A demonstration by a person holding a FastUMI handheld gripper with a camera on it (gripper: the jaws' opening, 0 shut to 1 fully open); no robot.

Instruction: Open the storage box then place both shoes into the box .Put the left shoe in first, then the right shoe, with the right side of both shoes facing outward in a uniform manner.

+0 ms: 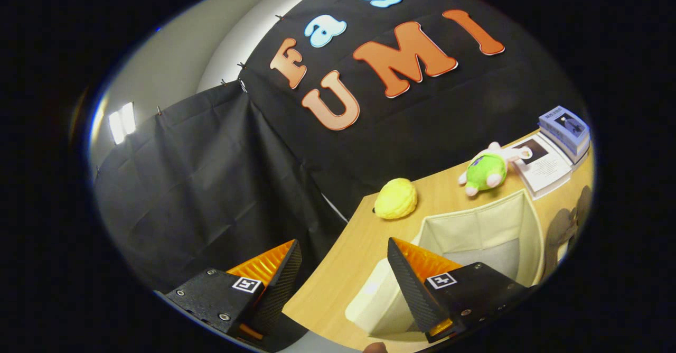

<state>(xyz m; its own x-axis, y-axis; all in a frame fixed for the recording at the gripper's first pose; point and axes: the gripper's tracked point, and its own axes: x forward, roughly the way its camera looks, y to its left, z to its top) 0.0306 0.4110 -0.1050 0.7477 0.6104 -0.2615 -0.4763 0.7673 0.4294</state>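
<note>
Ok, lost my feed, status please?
Gripper open, empty. Storage box open, beside one finger, no shoes visible inside. Yellow ball, plush toy beyond box.

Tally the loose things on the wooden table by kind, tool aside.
Open cream fabric storage box: 1
Yellow knobbly ball-shaped toy: 1
Green and pink plush toy: 1
Books or booklets: 2, a blue one stacked on a white one
Total: 5
The tool is open, holding nothing.
</note>
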